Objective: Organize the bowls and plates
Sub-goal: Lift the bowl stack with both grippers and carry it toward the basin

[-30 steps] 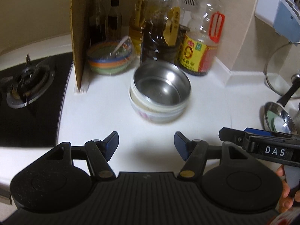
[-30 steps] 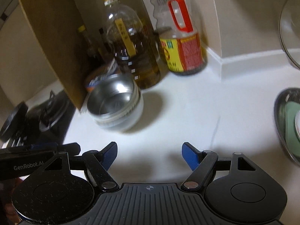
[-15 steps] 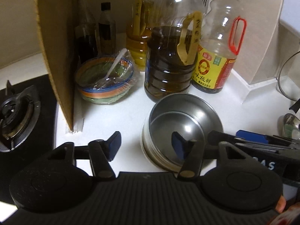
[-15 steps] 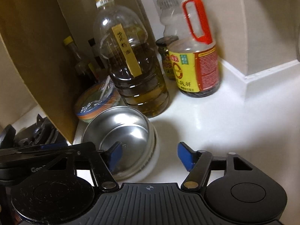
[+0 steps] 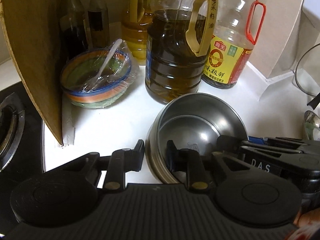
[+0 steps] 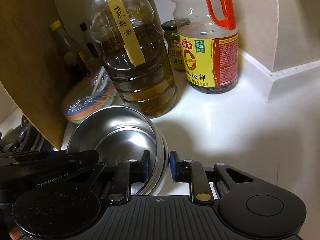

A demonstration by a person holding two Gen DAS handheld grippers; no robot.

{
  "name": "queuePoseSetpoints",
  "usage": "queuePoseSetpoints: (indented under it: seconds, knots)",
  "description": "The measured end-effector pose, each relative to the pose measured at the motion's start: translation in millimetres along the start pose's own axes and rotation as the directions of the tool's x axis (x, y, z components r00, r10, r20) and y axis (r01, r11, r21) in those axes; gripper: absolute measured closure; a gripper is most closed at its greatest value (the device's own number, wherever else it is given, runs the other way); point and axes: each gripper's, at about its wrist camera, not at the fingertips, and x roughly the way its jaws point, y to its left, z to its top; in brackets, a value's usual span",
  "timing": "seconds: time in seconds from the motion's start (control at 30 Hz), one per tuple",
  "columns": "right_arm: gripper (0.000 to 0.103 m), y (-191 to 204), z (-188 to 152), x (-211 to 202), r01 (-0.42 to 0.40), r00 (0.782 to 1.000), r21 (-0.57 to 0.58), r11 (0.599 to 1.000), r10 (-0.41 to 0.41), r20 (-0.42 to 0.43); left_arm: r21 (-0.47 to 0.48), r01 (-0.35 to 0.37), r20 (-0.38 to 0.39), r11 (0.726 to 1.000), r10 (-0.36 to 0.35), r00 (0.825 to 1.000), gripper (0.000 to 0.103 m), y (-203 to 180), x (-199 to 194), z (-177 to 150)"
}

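Left wrist view: the left tool [image 5: 155, 156] and right tool [image 6: 159, 166] are closing on the steel bowls' [image 5: 198, 128] rim, on the worktop [image 6: 220, 124]. Shiny rims might slip and bump the oil bottle [image 5: 174, 60].

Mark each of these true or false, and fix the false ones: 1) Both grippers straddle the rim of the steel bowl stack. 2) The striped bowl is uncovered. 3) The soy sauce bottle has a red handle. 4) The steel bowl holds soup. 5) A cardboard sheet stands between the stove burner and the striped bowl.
1) True: the left gripper and right gripper are closing with the rim of the steel bowl stack between their fingers, on opposite sides.
2) False: the striped bowl is wrapped in plastic film, with a white spoon in it.
3) True: soy sauce bottle.
4) False: it is empty.
5) True: cardboard sheet, stove burner.
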Motion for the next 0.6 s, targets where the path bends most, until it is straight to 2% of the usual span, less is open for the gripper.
queuePoseSetpoints:
  seconds: [0.13,0.3,0.43,0.6]
  knots:
    - [0.083,2.8,0.1,0.1,0.022,1.000,-0.027,0.999,-0.022,0.001,0.014,-0.005,0.006,1.000,0.005,1.000,0.082,-6.0,1.2,-0.8]
    - [0.084,-13.0,0.5,-6.3,0.043,0.999,0.011,0.999,-0.043,-0.002,0.048,0.030,-0.001,0.998,-0.030,1.000,0.081,-23.7,5.1,2.2]
    - [0.084,-35.6,-2.2,-18.2,0.088,0.996,0.063,0.994,-0.089,0.010,0.099,0.082,-0.003,0.992,-0.082,0.997,0.081,-50.0,11.3,6.2]
    - [0.084,-71.0,-8.8,-39.4,0.165,0.985,0.157,0.974,-0.171,0.027,0.185,0.169,-0.015,0.968,-0.169,0.985,0.081,-90.2,19.7,12.0]
